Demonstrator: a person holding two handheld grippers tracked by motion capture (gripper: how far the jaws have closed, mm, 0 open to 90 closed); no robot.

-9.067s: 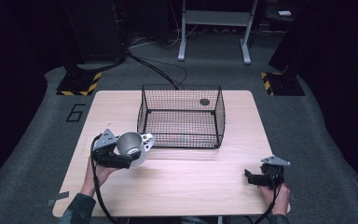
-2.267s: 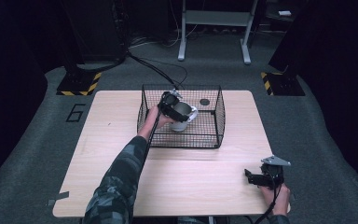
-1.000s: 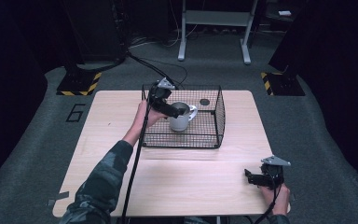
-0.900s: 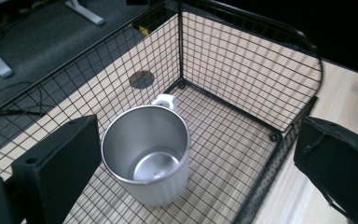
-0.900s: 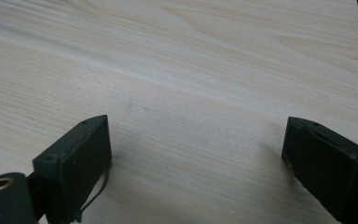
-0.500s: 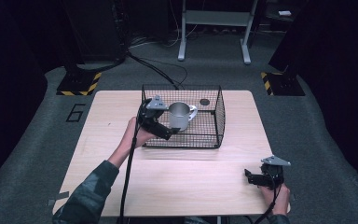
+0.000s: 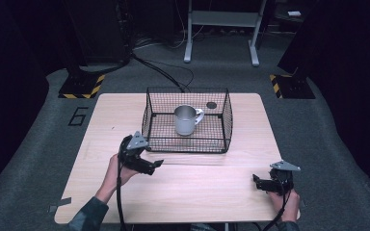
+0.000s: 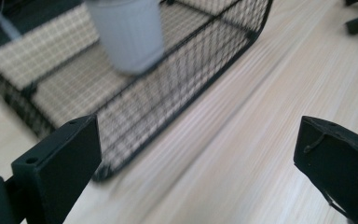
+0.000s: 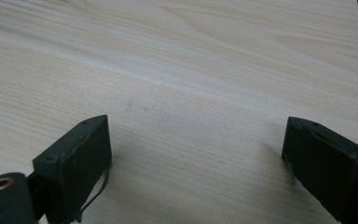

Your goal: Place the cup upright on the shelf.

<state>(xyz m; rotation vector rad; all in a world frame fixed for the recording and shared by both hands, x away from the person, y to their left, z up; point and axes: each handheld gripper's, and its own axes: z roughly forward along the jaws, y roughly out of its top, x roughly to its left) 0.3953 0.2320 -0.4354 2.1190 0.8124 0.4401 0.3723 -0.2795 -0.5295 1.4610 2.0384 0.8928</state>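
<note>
The metal mug (image 7: 186,120) stands upright inside the black wire basket (image 7: 187,144), near the basket's middle, with its handle pointing toward about 2 o'clock in the high view. The basket sits on the far half of the wooden surface (image 7: 212,183).

The left gripper (image 7: 147,166) is held just off the basket's near-left corner, its jaws spread wide and holding nothing. From these jaws the mug lies at roughly 1 o'clock, beyond the basket's near wall. In the left gripper view the mug (image 8: 126,35) appears at about 11 o'clock, behind the mesh (image 8: 168,98), blurred.

The right gripper (image 7: 262,183) rests low at the near-right corner of the surface, jaws likewise wide apart and empty; bare wood (image 9: 191,93) lies between them. From it the mug lies at about 10 o'clock, well apart.

Judgement: the left hand (image 7: 118,171) is clearly the nearer to the mug. The mug's long axis is vertical, so any renewed reach would have to come over the basket rim from above, not through the wall.
</note>
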